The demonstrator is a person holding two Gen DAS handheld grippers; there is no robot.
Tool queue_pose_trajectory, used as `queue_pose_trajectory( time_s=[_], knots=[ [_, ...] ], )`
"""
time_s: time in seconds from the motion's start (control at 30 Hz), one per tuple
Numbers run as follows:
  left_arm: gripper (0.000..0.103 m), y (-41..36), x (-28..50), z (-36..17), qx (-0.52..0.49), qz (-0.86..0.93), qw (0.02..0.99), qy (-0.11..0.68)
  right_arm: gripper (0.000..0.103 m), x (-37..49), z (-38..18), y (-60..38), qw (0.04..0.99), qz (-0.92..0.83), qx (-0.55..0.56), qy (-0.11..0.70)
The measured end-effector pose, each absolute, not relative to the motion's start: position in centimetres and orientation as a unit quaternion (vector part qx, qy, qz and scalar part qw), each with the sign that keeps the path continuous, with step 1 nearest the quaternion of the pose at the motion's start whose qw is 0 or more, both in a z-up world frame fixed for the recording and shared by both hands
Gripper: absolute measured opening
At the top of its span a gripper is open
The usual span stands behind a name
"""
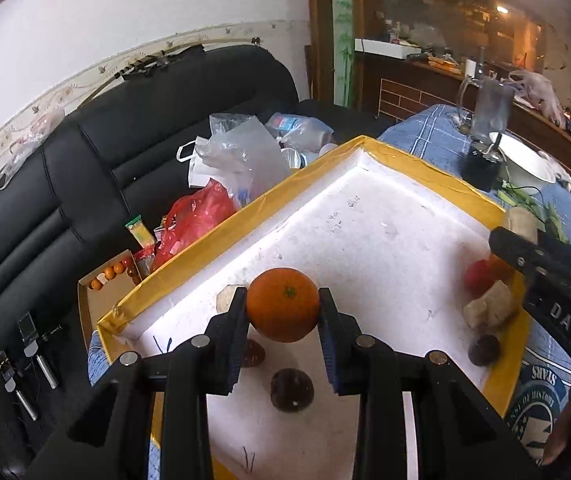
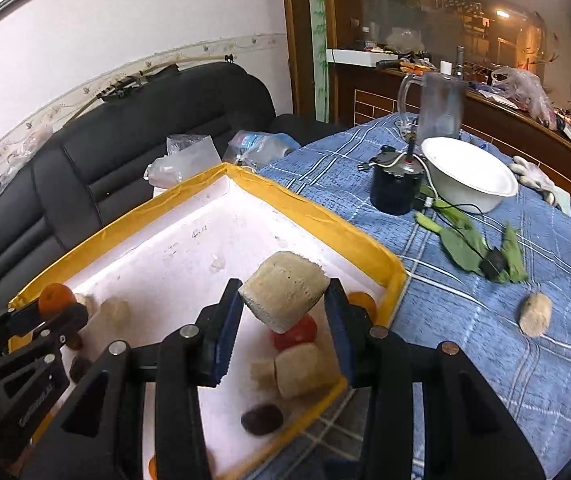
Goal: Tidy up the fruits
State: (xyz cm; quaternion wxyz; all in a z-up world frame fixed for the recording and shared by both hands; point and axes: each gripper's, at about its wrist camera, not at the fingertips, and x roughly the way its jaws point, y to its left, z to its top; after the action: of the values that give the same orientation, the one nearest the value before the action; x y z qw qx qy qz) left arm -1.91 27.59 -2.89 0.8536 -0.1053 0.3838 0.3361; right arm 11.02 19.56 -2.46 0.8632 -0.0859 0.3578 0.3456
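Note:
My left gripper (image 1: 282, 307) is shut on an orange (image 1: 283, 304), held above the white floor of the yellow-rimmed tray (image 1: 221, 226). My right gripper (image 2: 283, 302) is shut on a beige spongy chunk (image 2: 285, 290) over the tray's right side (image 2: 325, 216). Below it lie a red fruit (image 2: 299, 332), more beige chunks (image 2: 297, 368) and a dark round fruit (image 2: 262, 418). In the left wrist view, dark round fruits (image 1: 291, 390) lie under the orange, and a red fruit (image 1: 479, 274), a beige chunk (image 1: 491, 308) and another dark fruit (image 1: 484, 350) sit by the right rim.
The tray rests on a blue checked tablecloth (image 2: 465, 320) with a white bowl (image 2: 469, 178), a black cup (image 2: 395, 190), a glass jug (image 2: 439, 106), green leaves (image 2: 473, 250) and a loose beige piece (image 2: 535, 314). A black sofa (image 1: 65, 184) with plastic bags (image 1: 237, 152) lies beyond the tray.

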Motion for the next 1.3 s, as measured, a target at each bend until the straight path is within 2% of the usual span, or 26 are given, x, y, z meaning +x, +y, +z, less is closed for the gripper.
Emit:
queue_pose_trajectory(
  time_s=[0.33,0.37,0.4,0.43,0.47,0.53,0.63,0.7,0.87,0.97,1.3],
  knots=[
    [0.034,29.6,-1.2,-4.2,-0.135,0.339,0.832,0.418,0.045,12.8,-4.4,22.5,0.853,0.337,-0.124,0.378],
    [0.034,29.7,-1.3,-4.3,-0.135,0.339,0.831,0.419,0.048,12.9,-4.6,22.6,0.852,0.335,-0.128,0.380],
    [0.040,29.7,-1.3,-4.2,-0.132,0.345,0.830,0.419,0.052,12.8,-4.6,22.6,0.853,0.333,-0.130,0.379],
    [0.053,29.7,-1.5,-4.1,-0.133,0.349,0.827,0.420,0.063,12.8,-4.5,22.5,0.855,0.329,-0.133,0.378],
    [0.059,29.8,-1.6,-4.0,-0.137,0.348,0.826,0.421,0.075,12.8,-4.3,22.3,0.857,0.324,-0.137,0.376],
    [0.078,29.9,-2.2,-3.5,-0.141,0.346,0.831,0.412,0.087,12.5,-3.7,21.8,0.861,0.318,-0.144,0.369],
    [0.082,29.6,-3.0,-2.9,-0.135,0.358,0.832,0.401,0.092,11.6,-2.1,19.9,0.868,0.314,-0.141,0.357],
    [0.086,29.2,-3.5,-2.4,-0.131,0.354,0.838,0.395,0.103,10.7,-1.2,18.6,0.870,0.316,-0.144,0.350],
    [0.089,28.4,-5.5,-0.9,-0.131,0.366,0.845,0.368,0.103,6.7,0.8,14.2,0.873,0.336,-0.148,0.320],
    [0.103,27.7,-6.2,-0.3,-0.123,0.375,0.849,0.352,0.103,4.0,1.8,12.3,0.868,0.360,-0.150,0.308],
    [0.103,26.1,-7.2,0.7,-0.118,0.364,0.856,0.347,0.103,-2.3,2.9,10.1,0.844,0.406,-0.197,0.288]
  ],
)
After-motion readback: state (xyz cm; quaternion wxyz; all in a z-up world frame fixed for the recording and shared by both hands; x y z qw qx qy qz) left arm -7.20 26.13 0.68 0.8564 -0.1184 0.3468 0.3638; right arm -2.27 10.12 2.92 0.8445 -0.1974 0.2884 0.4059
